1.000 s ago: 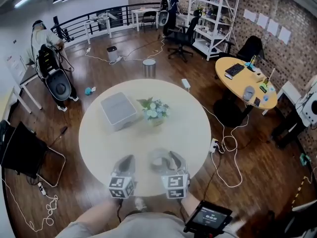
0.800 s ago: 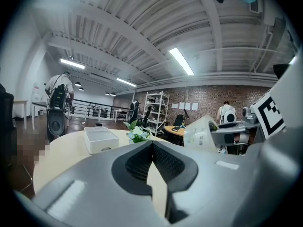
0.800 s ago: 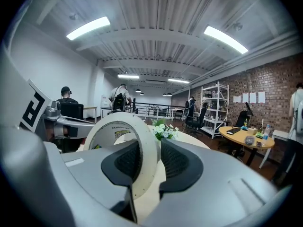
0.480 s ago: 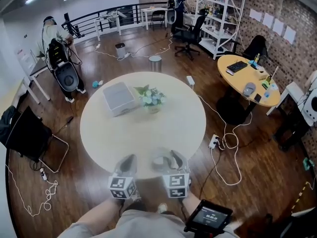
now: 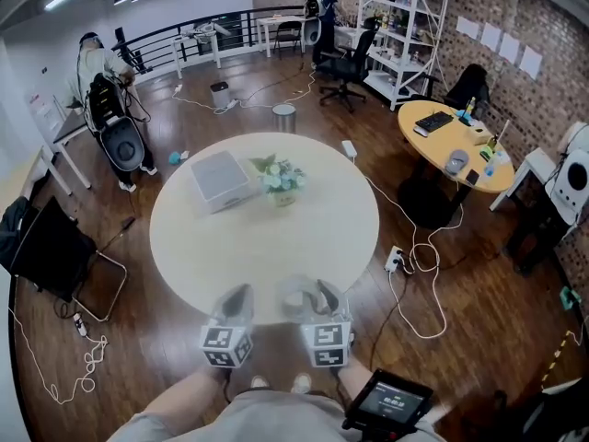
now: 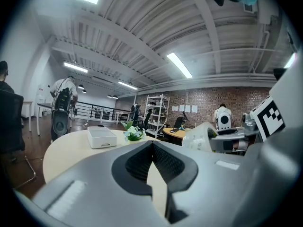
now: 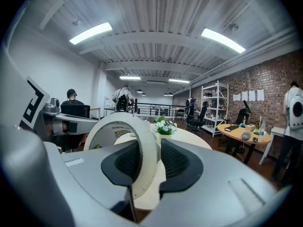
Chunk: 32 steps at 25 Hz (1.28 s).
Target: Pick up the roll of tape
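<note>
**Round table** (image 5: 267, 247): it extends ahead of both sets of fingers, and its near rim lies just beneath them. A white box (image 5: 219, 180) and a pot of flowers (image 5: 279, 179) stand well ahead of the fingers and have no bearing on the task.

**Left gripper** (image 6: 152, 148): its fingers are together at the tips, with nothing between them. It is level with the right gripper and close beside it. It is the further of the two from the task's thing, which lies off to its right.

**Right gripper** (image 7: 149, 144): its fingers are clamped on the roll of tape (image 7: 144, 136), with one of the pads (image 7: 176, 161) on each side of the roll's pale band.

**Roll of tape**: it stands on edge between the right fingers. Its plane runs along the line in which they point, and its open face is turned toward the left gripper. It could not be settled whether the inner pad bears on the flat face or reaches into the hole.

**Finding**: the roll appears to be clear of the table surface. In my judgement no reach remains to be made, and the coming move depends only on keeping the roll upright within the right fingers.
</note>
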Each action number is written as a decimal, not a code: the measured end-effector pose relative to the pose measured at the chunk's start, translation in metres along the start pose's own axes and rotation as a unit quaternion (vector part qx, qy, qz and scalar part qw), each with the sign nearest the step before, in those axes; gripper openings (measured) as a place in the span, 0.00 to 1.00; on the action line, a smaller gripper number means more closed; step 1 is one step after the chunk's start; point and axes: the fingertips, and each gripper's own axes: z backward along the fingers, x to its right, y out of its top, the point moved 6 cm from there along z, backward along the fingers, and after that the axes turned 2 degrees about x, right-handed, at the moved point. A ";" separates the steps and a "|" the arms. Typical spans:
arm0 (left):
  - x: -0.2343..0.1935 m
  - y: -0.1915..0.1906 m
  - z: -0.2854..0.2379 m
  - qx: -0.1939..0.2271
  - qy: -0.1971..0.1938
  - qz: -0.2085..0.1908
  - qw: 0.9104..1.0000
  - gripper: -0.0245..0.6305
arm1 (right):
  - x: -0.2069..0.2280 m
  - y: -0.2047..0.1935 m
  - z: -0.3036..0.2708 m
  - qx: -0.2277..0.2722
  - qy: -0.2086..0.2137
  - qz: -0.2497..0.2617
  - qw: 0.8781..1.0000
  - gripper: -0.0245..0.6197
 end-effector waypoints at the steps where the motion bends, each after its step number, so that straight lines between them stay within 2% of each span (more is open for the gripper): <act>1: -0.002 0.001 0.001 0.000 -0.002 0.000 1.000 0.04 | -0.003 0.001 0.000 -0.001 -0.002 0.000 1.000 0.23; 13: -0.025 0.011 0.013 0.002 -0.016 -0.004 1.000 0.04 | -0.029 0.008 -0.002 -0.004 -0.013 -0.004 1.000 0.23; 32: -0.033 0.016 0.004 0.002 -0.028 -0.010 1.000 0.04 | -0.035 0.011 -0.012 -0.004 -0.019 0.002 1.000 0.22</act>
